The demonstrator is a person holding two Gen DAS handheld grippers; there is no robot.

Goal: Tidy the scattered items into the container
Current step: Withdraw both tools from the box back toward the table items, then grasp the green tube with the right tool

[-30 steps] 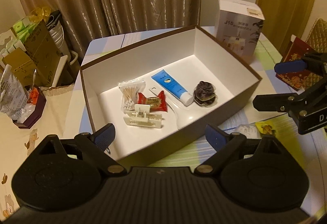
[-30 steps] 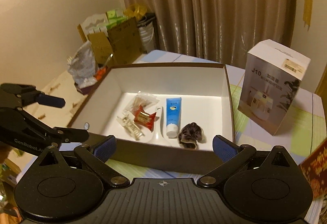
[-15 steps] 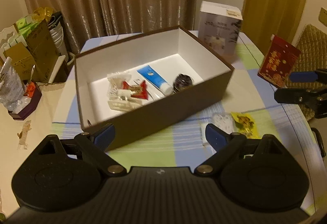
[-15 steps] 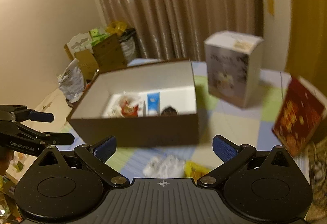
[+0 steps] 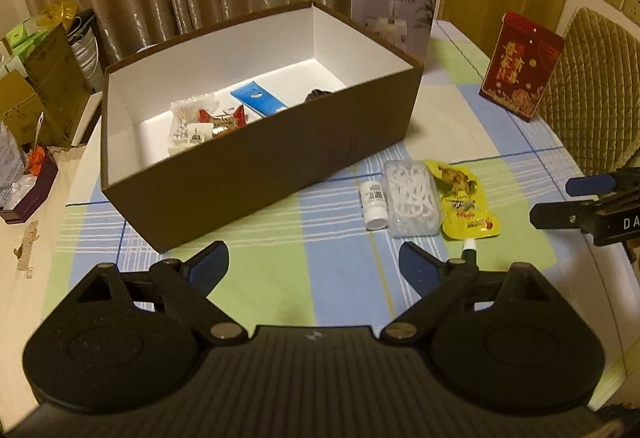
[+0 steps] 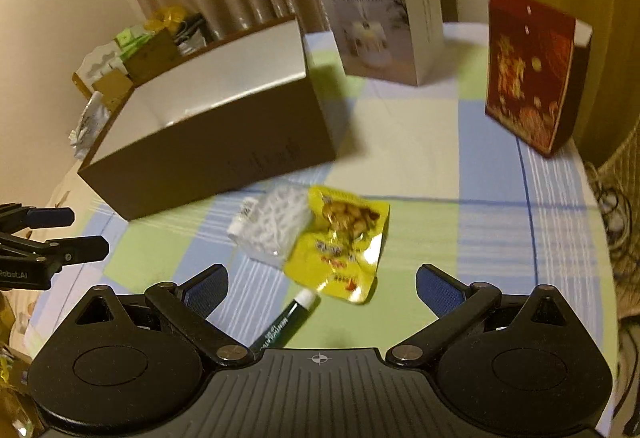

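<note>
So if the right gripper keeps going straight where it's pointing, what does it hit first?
Probably the yellow snack pouch, which lies dead ahead of the open right gripper; the dark green tube sits nearer but slightly left. Depth is uncertain.

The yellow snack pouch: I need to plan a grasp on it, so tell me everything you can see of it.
The yellow snack pouch is a flat, glossy foil-like sachet with a food picture at the top and red print below, its edges crinkled. It lies flat on the checked tablecloth outside the brown box. One long edge lies against the clear pack of white floss picks; a dark green tube ends at its lower edge. Nothing holds it.
</note>
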